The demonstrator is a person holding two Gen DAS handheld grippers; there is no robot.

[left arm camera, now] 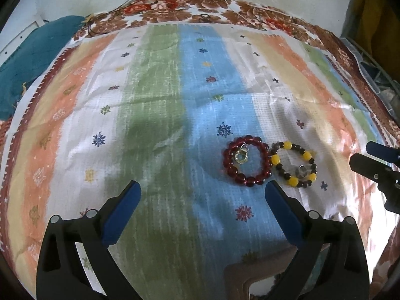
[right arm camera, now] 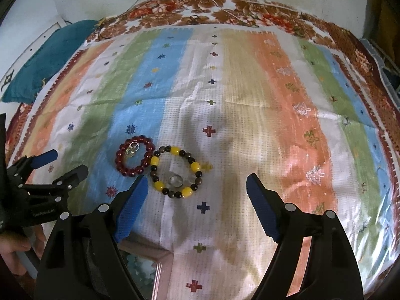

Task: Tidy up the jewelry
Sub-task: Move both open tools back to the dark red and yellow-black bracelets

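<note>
Jewelry lies in a small group on the striped cloth (right arm camera: 250, 95): a red bracelet (right arm camera: 133, 159) and a yellow-and-dark bracelet (right arm camera: 176, 171), side by side and apparently touching, rings flat with no long axis to line up with. A silver clasp (right arm camera: 131, 149) sits inside the red one, a ring (right arm camera: 175, 181) inside the yellow one.

From the right gripper (right arm camera: 196, 183) the yellow bracelet lies just ahead, toward its left finger. From the left gripper (left arm camera: 203, 190) both bracelets lie ahead and right, the red one (left arm camera: 247, 161) nearer. So I judge each arm nearest its own bracelet. Both grippers are spread wide and empty.

Only the right view shows a yellow bead (right arm camera: 207, 166) outside the loop and a box corner (right arm camera: 155, 257) at the cloth's near edge.
</note>
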